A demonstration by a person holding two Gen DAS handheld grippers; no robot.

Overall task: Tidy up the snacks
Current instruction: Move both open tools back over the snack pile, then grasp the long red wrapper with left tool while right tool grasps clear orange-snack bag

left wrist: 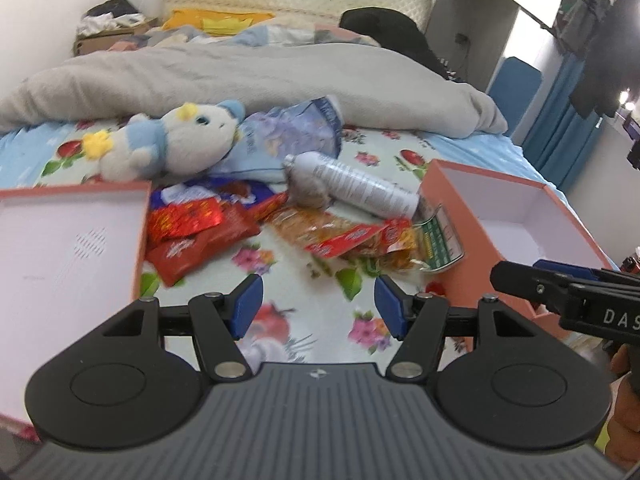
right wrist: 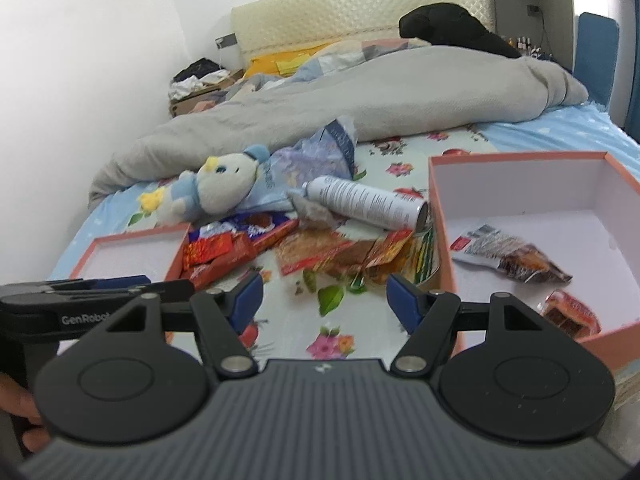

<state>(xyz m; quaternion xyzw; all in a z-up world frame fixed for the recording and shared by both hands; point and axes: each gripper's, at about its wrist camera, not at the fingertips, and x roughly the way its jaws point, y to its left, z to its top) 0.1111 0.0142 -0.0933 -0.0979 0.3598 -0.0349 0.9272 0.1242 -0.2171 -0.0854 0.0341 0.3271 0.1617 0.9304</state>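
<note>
The bed (left wrist: 312,280) has a flowery sheet and a gray blanket (left wrist: 240,76) at 12 o'clock. Snacks (left wrist: 224,224) lie between two pink boxes (right wrist: 516,208). Left gripper (left wrist: 318,308) and right gripper (right wrist: 326,302) both hang wide and hold nothing.

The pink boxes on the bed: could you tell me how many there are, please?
2. A shallow pink box lies left of the snack pile; a deeper pink box sits right of it, already holding two packets. None seems hidden.
</note>
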